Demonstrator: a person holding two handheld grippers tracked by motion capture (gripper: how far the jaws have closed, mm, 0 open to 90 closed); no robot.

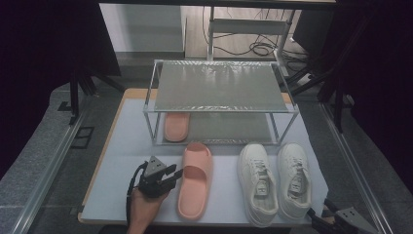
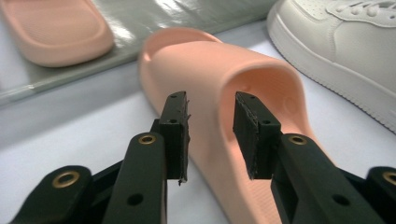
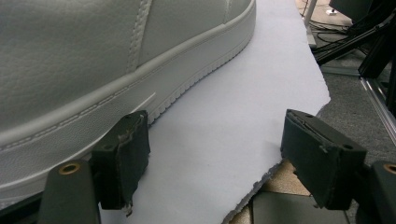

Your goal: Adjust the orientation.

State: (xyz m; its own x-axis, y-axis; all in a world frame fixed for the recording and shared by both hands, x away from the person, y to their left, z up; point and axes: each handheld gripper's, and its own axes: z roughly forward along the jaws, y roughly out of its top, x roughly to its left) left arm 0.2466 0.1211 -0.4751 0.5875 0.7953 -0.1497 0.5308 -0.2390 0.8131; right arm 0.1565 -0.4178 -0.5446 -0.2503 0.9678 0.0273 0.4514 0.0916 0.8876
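A pink slipper point(image 1: 195, 180) lies on the table in front of the rack, toe toward the rack. My left gripper point(image 1: 175, 171) is at its left side, held in a hand. In the left gripper view the jaws point(image 2: 212, 135) are open astride the near wall of the slipper's strap point(image 2: 210, 79), with gaps at both pads. A second pink slipper point(image 1: 176, 126) rests on the rack's lower shelf. Two white sneakers point(image 1: 275, 181) stand side by side at the right. My right gripper point(image 1: 319, 214) sits at the table's front right corner, open, its left pad point(image 3: 126, 158) beside a sneaker's sole point(image 3: 93, 116).
A two-tier metal rack point(image 1: 221, 87) stands at the back of the table; its top shelf is bare. A pale mat point(image 1: 122, 161) covers the table, with a ragged edge point(image 3: 261, 182) near my right gripper. Dark frames and cables lie beyond.
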